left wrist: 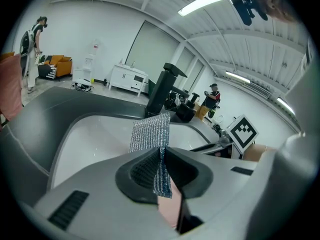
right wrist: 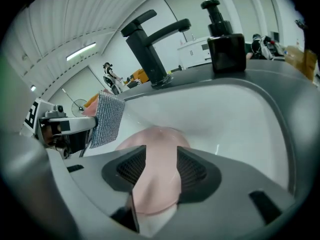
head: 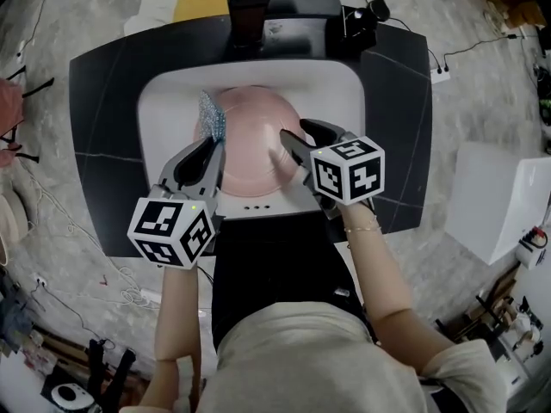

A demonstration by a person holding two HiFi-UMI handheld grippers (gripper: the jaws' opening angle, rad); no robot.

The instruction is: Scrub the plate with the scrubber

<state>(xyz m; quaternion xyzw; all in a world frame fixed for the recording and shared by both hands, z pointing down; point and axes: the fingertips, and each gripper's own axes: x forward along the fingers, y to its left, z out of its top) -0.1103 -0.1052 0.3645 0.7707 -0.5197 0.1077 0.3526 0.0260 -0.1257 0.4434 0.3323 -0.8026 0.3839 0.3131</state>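
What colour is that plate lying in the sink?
The plate is plain pale pink; the head view shows it best.

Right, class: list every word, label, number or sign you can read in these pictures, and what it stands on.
No readable text anywhere.
The left marker cube and right marker cube carry only black-and-white square patterns, no letters.
The plate, scrubber, faucet and soap dispenser show no print.

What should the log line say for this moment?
left gripper: shut on scrubber | right gripper: open over plate | plate: lying in sink
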